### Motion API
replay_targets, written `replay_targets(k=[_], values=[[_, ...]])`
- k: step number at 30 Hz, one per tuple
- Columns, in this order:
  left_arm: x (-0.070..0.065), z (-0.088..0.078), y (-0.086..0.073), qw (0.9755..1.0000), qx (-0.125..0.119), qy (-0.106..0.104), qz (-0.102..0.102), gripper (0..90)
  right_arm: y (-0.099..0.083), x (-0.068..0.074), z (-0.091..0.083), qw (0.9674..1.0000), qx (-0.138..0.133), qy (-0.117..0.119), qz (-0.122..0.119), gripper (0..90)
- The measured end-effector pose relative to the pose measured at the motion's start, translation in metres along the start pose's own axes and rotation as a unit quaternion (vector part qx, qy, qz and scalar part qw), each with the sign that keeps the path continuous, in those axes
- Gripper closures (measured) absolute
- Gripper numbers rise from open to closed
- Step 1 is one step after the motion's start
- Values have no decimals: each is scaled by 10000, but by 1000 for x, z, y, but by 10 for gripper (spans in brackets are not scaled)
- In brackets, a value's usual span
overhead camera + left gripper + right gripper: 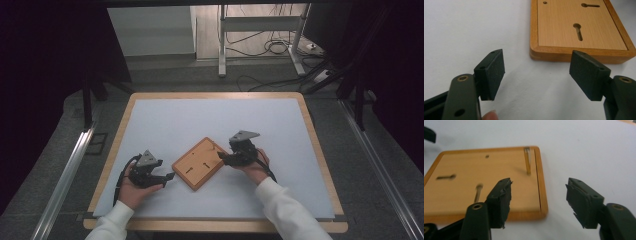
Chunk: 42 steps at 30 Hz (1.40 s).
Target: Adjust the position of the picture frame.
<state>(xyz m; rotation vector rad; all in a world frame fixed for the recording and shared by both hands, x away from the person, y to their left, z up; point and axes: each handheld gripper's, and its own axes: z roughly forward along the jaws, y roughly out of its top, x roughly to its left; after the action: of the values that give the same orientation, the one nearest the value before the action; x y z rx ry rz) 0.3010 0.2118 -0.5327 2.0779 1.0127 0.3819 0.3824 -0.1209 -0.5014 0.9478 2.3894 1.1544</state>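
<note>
A flat wooden board (pixel 199 163) with a raised rim and keyhole slots lies back side up on the white table mat. My left gripper (pixel 169 176) rests on the mat just off the board's near left corner, open, nothing between its pads (pixel 492 72). The board (pixel 579 27) lies ahead of it. My right gripper (pixel 222 156) sits at the board's right edge, open. In the right gripper view its left pad (pixel 501 200) hangs over the board (pixel 481 182) and the other over the mat, with the board's rim between them, untouched.
The white mat (pixel 165 120) covers a wooden-edged table (pixel 320 150). Beyond the far edge stand a metal frame (pixel 222 45) and loose cables on the floor. Dark curtains hang at both sides.
</note>
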Motion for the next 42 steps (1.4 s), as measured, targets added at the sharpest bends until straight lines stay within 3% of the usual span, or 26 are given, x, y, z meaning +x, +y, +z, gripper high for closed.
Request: replay_targets(k=[9, 16, 20, 22, 23, 25, 27, 35, 39, 42], values=[[2, -1, 1, 9999, 0, 107, -32, 281, -57, -10, -69, 9993, -149, 11, 352, 325], [4, -3, 5, 9998, -76, 162, -29, 340, -91, -25, -99, 9985, -124, -99, 520, 313], [4, -5, 8, 9998, -137, 110, 4, 442, -95, -30, -102, 9983, -96, -154, 547, 303], [4, -5, 8, 9999, -124, 79, 61, 607, -95, -30, -102, 9983, -109, -165, 541, 301], [4, -6, 9, 9997, -84, 131, 186, 681, -94, -29, -103, 9985, -117, -213, 497, 298], [6, -6, 12, 9998, -55, 76, 179, 807, -93, -27, -103, 9986, -134, -230, 447, 298], [9, -4, 16, 9998, -31, 42, 169, 871, -93, -25, -104, 9988, -139, -236, 408, 296], [19, 15, 36, 9995, 129, -14, 299, 897, -92, -23, -110, 9980, -191, -370, 471, 293], [26, 23, 35, 9996, 203, -15, 182, 897, -94, -23, -111, 9980, -200, -448, 401, 293], [28, 21, 33, 9996, 199, -16, 213, 896, -94, -24, -113, 9978, -242, -477, 382, 293]])
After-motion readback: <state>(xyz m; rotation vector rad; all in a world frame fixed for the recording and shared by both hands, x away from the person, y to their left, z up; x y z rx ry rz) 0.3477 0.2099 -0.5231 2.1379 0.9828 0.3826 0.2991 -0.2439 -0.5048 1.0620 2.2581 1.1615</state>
